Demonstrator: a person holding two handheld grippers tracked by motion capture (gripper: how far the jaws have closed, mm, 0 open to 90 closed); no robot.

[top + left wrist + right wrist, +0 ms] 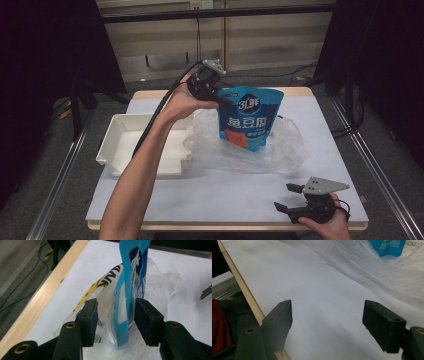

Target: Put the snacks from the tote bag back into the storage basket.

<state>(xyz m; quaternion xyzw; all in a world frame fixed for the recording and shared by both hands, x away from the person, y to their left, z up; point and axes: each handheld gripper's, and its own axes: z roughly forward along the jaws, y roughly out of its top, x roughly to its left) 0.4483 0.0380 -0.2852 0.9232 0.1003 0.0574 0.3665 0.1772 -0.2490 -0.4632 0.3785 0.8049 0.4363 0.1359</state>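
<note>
high view: blue pouch stands upright on a crumpled clear plastic bag at mid table. it seems to rest on the film rather than inside it, though i cannot tell for sure. the left gripper reaches its top left edge. white tray sits just left of the bag and holds nothing visible. the right gripper rests near the front right corner, well apart from the pouch, jaws spread.

left gripper view: pouch seen edge-on between the two jaws. the right-hand pad looks to touch it, the left-hand pad stands off with a gap; not pinching. the plastic bag lies beneath, black lettering and a yellow strip showing through the film.

right gripper view: jaws wide apart over bare white table, nothing between them. plastic bag and the pouch's lower edge lie farther off.
</note>
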